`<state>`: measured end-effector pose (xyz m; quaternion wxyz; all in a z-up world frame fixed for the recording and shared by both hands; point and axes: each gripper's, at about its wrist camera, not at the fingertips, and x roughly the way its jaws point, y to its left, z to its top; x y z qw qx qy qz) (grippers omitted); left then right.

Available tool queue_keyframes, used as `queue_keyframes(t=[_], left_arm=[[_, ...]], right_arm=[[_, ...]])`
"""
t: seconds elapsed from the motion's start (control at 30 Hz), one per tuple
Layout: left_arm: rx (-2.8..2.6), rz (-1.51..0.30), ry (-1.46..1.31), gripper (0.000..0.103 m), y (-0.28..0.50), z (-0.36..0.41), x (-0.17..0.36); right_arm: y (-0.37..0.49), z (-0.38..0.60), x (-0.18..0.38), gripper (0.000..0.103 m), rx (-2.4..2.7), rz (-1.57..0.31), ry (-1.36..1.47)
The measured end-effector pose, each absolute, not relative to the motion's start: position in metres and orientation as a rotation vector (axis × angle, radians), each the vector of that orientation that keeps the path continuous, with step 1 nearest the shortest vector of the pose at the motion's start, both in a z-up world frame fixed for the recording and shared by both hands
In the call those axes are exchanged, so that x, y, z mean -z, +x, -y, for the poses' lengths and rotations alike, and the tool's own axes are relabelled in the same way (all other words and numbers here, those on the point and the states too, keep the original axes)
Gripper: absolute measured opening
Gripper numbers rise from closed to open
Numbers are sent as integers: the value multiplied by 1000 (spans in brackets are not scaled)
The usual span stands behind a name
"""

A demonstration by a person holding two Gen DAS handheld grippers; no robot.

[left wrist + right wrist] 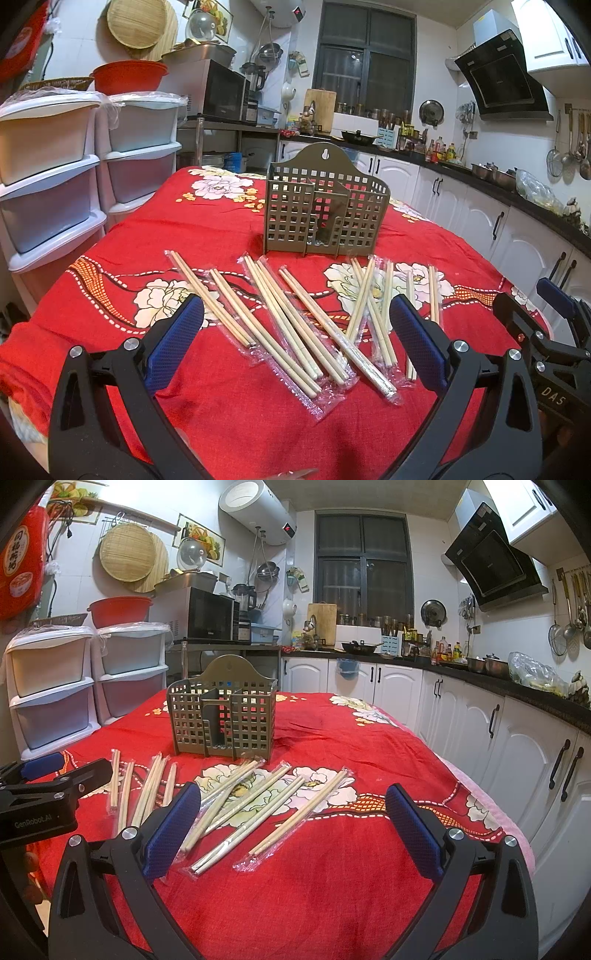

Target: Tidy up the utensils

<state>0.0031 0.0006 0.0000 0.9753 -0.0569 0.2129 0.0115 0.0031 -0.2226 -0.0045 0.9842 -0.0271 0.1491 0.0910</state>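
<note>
A kitchen surface (229, 413) draped in a red floral cloth (332, 886) carries the job in front of me. On it stands one olive-grey lattice utensil holder (327, 206), upright near the middle, its compartments showing no utensils that I can make out. In front of the holder lie the wrapped chopsticks (295, 325), pairs sealed in clear plastic sleeves and fanned loosely over the cloth; I count about nine sleeves from my left camera, though some overlap and the tally is unsure. My left tool (295, 339) hangs over the near ends of that spread, its two blue-padded fingers spread wide and gripping nothing. My right tool (293, 823) hovers beside it over the right-hand sleeves, likewise released and empty. Readable writing: "GenRobot.AI" on the left tool's black body as seen from my right camera, and "DAS" on the right tool's body as seen from my left. A red bag (20, 561) on the wall bears Chinese characters I cannot read clearly.
</note>
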Motion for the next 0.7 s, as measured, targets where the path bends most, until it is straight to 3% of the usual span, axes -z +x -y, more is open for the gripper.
queue_keyframes(t=[0.7], left_arm=[[-23,-424,-115,92,0,1,-4]], right_arm=[[4,221,5,97,-183,-308,-57]])
